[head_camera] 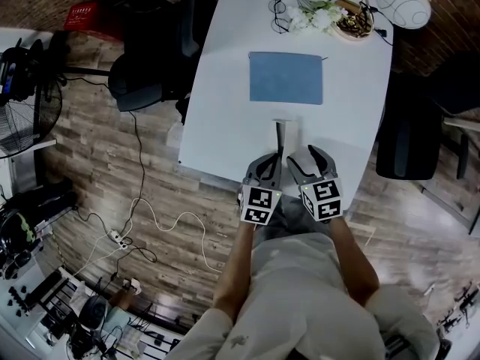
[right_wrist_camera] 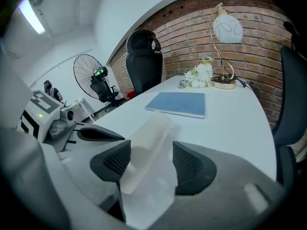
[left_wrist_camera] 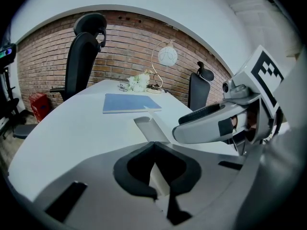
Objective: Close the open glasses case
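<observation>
A white glasses case (head_camera: 281, 131) lies open near the table's front edge, its long side pointing away from me. In the left gripper view the case (left_wrist_camera: 149, 125) runs out ahead, and my left gripper (left_wrist_camera: 153, 145) is shut on its thin near wall. In the head view this left gripper (head_camera: 273, 172) sits at the case's near end. My right gripper (right_wrist_camera: 150, 153) is open, with the raised white lid (right_wrist_camera: 146, 140) standing between its pads and leaning toward the left pad. It shows in the head view as the right gripper (head_camera: 308, 161), just right of the case.
A blue mat (head_camera: 286, 78) lies flat on the white table (head_camera: 225, 126) beyond the case. Glasses (head_camera: 277, 15), white flowers (head_camera: 315, 17) and a lamp (head_camera: 402, 0) stand at the far end. Black office chairs (head_camera: 154, 43) flank the table.
</observation>
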